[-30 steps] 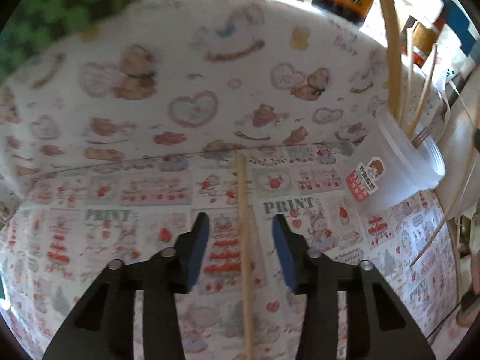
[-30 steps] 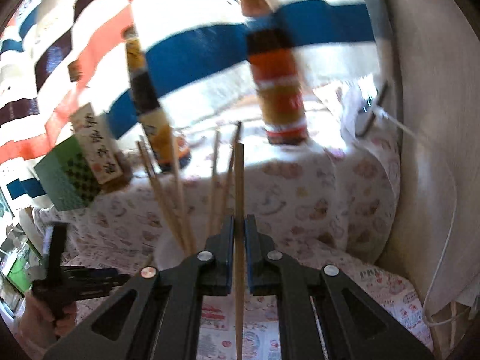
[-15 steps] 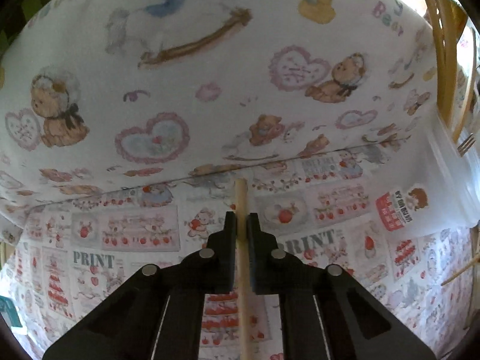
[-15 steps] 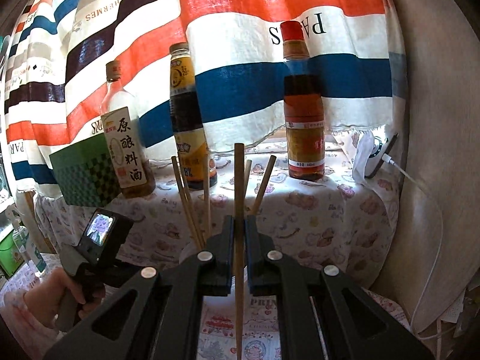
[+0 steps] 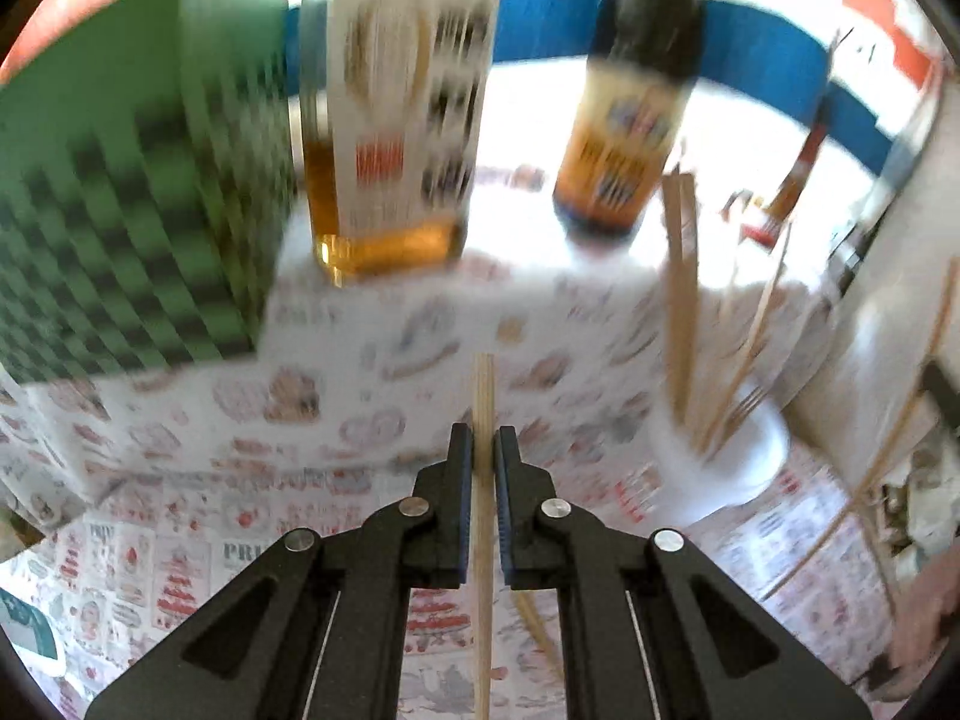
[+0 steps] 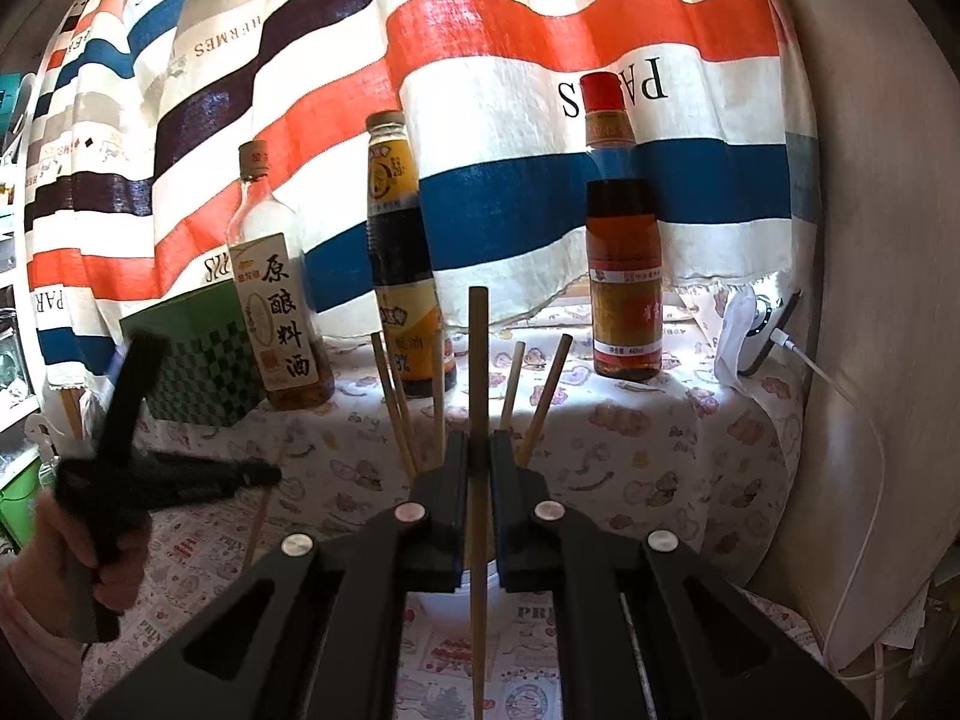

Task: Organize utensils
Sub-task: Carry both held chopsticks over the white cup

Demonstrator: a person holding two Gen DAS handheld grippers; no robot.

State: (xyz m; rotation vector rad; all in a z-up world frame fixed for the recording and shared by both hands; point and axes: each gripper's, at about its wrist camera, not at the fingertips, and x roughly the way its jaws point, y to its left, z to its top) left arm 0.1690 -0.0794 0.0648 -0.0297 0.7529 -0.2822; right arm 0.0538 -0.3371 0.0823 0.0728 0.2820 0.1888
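Observation:
My left gripper is shut on a pale wooden chopstick, held up off the patterned tablecloth. Another chopstick lies on the cloth under it. To its right stands a white cup with several chopsticks and a fork in it. My right gripper is shut on a darker chopstick, just above and in front of the cup. The cup's chopsticks stick up behind its fingers. The right wrist view also shows the left gripper, blurred, with its chopstick slanting down.
Three sauce bottles and a green checkered box stand on a raised cloth-covered ledge behind the cup. A striped cloth hangs at the back. A charging phone leans by the right wall.
My left gripper shut on the chopstick that lay on the cloth and lifted it, tilting up toward the bottles. The right gripper kept its chopstick and shifted slightly.

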